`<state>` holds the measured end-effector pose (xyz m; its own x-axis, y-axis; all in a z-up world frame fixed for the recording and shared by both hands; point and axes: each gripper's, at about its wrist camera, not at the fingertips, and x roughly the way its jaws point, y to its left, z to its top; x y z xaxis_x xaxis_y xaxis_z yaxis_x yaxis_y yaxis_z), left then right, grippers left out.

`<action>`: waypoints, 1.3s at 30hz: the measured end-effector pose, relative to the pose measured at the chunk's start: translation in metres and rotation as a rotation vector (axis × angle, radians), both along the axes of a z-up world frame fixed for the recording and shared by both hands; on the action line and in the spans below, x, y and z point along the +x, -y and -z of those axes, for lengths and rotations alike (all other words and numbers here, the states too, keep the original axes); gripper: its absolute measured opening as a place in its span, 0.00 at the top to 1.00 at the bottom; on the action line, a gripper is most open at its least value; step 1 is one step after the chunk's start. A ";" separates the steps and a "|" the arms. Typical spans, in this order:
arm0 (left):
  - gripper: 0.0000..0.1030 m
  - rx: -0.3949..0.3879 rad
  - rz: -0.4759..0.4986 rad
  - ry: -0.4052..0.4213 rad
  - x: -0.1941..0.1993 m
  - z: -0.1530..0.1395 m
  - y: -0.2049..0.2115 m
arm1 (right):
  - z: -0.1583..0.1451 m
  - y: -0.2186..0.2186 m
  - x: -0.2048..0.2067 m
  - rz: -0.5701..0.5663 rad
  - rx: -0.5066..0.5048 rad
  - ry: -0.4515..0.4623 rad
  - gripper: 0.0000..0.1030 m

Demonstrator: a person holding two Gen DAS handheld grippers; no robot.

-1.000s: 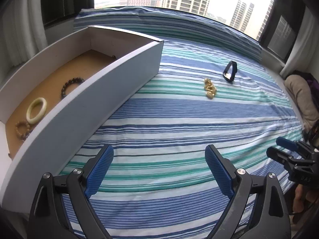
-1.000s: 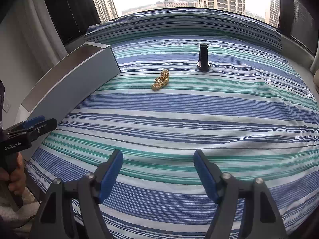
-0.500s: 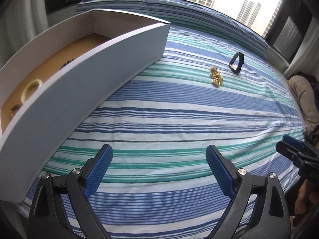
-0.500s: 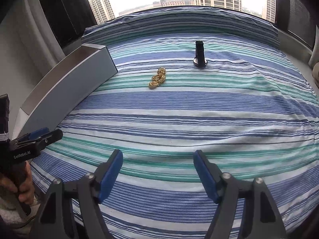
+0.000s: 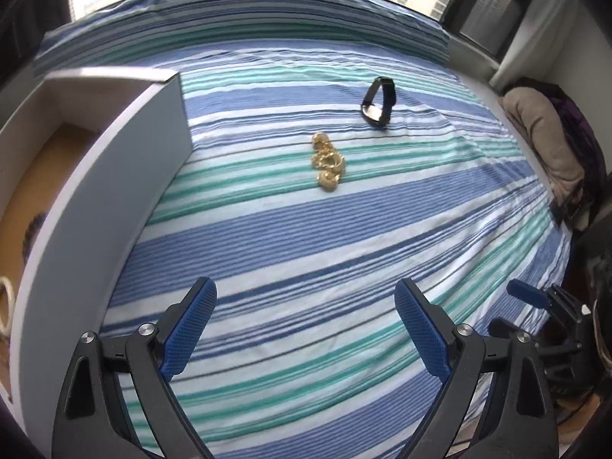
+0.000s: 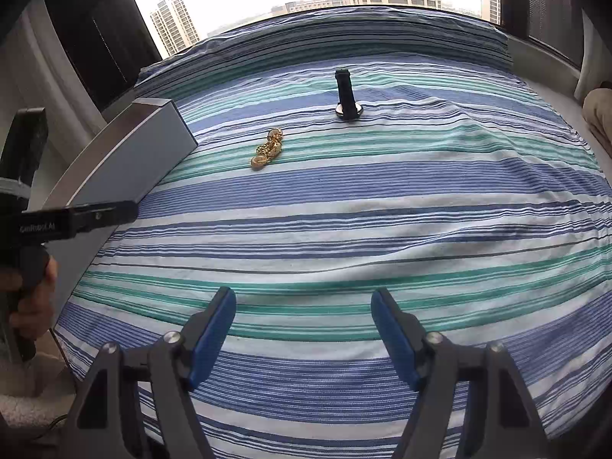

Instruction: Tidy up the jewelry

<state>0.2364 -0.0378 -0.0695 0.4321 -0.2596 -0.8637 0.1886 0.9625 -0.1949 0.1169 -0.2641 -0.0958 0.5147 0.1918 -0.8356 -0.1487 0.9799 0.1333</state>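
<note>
A gold chain bracelet point(image 5: 327, 168) lies on the striped bedspread, also in the right wrist view point(image 6: 267, 149). A black watch point(image 5: 378, 102) stands on its strap behind it, also in the right wrist view point(image 6: 346, 95). A white open box point(image 5: 114, 176) with a brown floor sits at the left and holds a pale bangle point(image 5: 5, 304) and dark beads point(image 5: 32, 229). My left gripper point(image 5: 306, 329) is open and empty, well short of the chain. My right gripper point(image 6: 304, 329) is open and empty near the bed's front edge.
The box's grey outer wall point(image 6: 126, 164) runs along the bed's left side. Folded clothes point(image 5: 547, 145) lie off the bed's right edge. The right gripper shows at the far right of the left wrist view point(image 5: 543, 306). Windows and curtains stand behind the bed.
My left gripper has swung right, away from the box and toward the chain and watch, which now sit closer to centre. The right gripper has barely moved.
</note>
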 end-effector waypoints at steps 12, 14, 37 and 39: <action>0.30 0.141 0.005 -0.037 0.138 0.068 0.084 | 0.000 0.010 -0.014 0.019 0.013 -0.003 0.27; 0.40 0.178 -0.006 -0.038 0.143 0.073 0.088 | 0.002 0.013 -0.015 0.020 0.017 -0.006 0.27; 1.00 -0.158 -0.048 -0.011 0.076 -0.017 -0.011 | 0.011 0.040 -0.008 0.091 0.098 -0.031 0.27; 1.00 -0.166 -0.049 0.010 0.068 -0.029 -0.016 | 0.009 0.038 -0.008 0.084 0.092 -0.029 0.27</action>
<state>0.3042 -0.0213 -0.0407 0.4562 -0.3765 -0.8063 0.1450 0.9254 -0.3502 0.1085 -0.3021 -0.1046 0.5084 0.2254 -0.8311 -0.0619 0.9722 0.2258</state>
